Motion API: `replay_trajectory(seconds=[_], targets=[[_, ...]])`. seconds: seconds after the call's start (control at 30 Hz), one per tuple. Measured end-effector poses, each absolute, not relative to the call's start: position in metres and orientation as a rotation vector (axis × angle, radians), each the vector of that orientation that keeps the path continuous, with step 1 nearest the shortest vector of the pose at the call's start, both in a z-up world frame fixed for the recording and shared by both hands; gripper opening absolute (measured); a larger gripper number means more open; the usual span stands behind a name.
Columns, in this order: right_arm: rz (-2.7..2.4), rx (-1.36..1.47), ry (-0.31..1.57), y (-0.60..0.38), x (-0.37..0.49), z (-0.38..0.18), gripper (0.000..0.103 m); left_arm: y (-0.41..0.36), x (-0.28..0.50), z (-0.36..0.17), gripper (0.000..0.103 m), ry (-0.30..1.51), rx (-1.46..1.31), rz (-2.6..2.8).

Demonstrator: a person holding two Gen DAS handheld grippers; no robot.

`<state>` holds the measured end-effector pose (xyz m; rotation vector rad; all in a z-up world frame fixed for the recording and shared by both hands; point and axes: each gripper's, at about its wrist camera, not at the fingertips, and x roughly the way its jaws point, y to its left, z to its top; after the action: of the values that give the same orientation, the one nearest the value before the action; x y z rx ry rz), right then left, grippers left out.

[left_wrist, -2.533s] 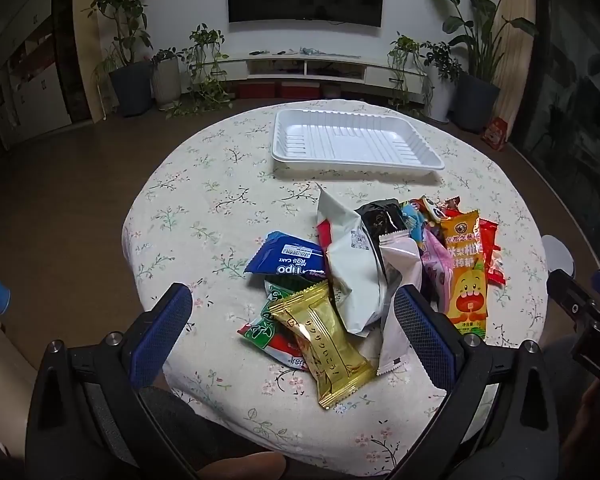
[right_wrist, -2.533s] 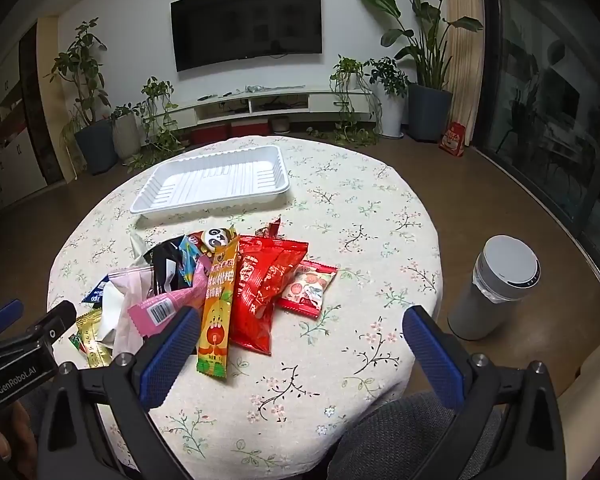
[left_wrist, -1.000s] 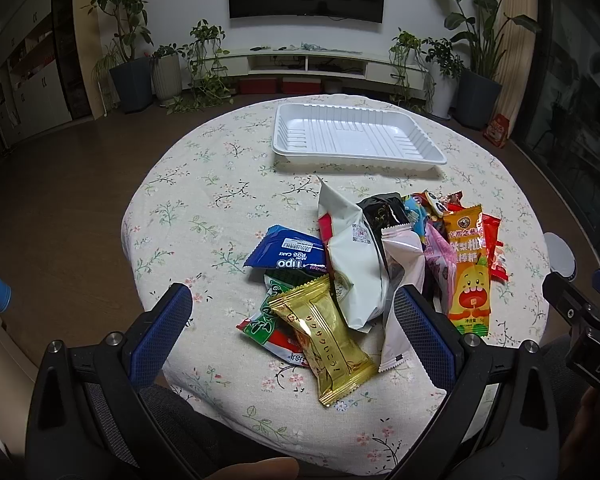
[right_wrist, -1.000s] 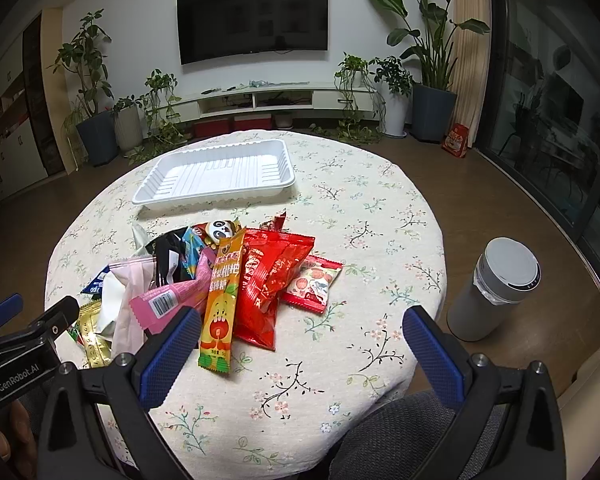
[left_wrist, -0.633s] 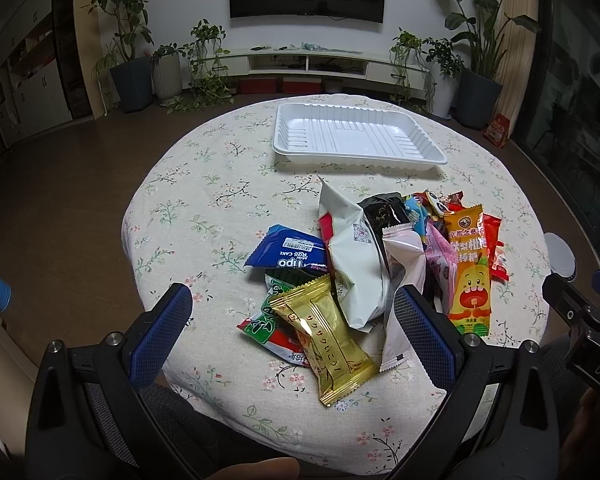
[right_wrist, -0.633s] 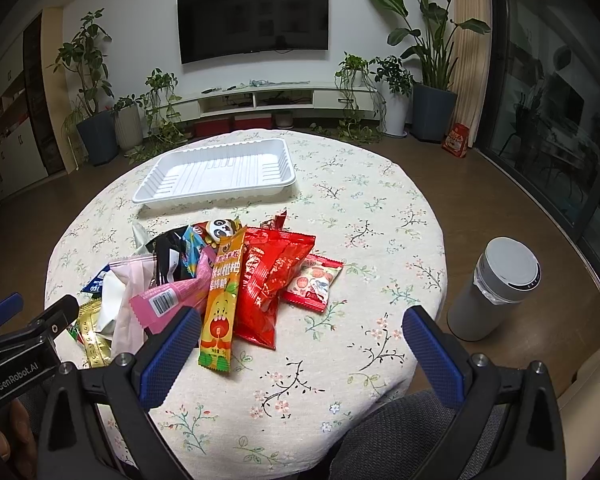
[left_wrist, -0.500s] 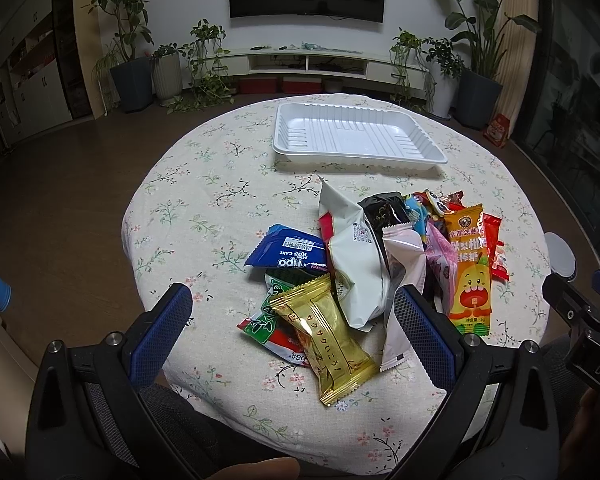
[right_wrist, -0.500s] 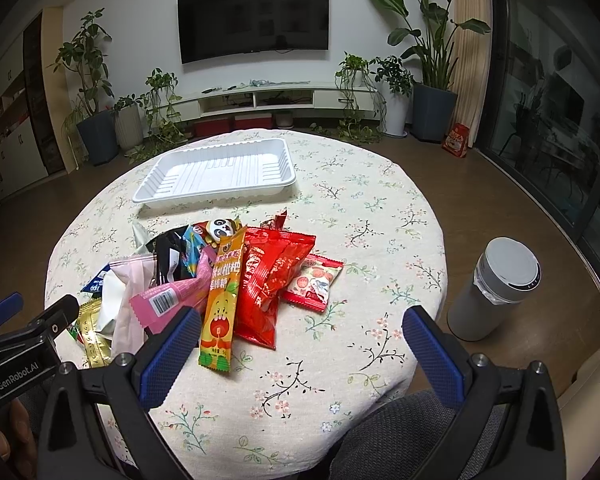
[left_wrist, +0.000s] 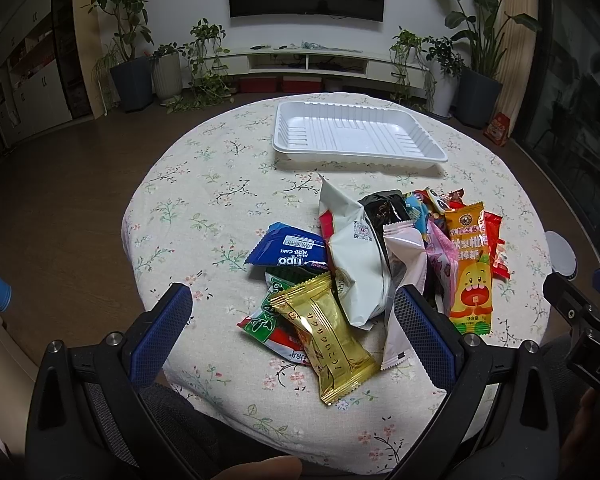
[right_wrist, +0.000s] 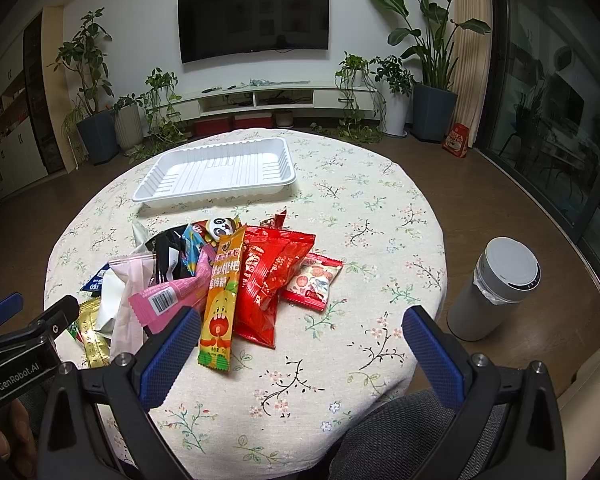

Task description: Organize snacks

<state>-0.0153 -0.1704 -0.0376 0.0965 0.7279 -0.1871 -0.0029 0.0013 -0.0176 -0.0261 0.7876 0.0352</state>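
Observation:
A pile of snack packets lies on the round floral table: a gold packet, a blue roll-cake packet, a white bag, an orange stick pack, a large red bag and a small red packet. An empty white tray stands behind the pile; it also shows in the right wrist view. My left gripper is open above the table's near edge, over the gold packet. My right gripper is open and empty, held before the orange and red packets.
The table is covered with a flowered cloth. A white cylindrical bin stands on the floor right of the table. Potted plants and a TV shelf line the far wall. A grey seat lies below the near edge.
Almost nothing has moved. Both views shifted very slightly over the last seconds; both grippers stay open and the packets lie as before.

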Motion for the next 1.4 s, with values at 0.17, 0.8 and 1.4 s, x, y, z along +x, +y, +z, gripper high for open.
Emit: replay_trajectory(seconds=[0.17,0.8,1.4], targets=[[-0.188,0.097,0.727,-0.171,-0.015,-0.038,0.103,0.002,-0.003,-0.02,0.102,0.792,-0.028,0.03],[-0.123,0.147,0.734,-0.193,-0.008,-0.05,0.103,0.072,0.008,-0.067,0.102,0.992,-0.238,-0.069],[0.071,0.324,0.832,-0.213,0.032,-0.063,0.071,0.017,0.022,-0.067,0.087,0.952,-0.179,-0.188]])
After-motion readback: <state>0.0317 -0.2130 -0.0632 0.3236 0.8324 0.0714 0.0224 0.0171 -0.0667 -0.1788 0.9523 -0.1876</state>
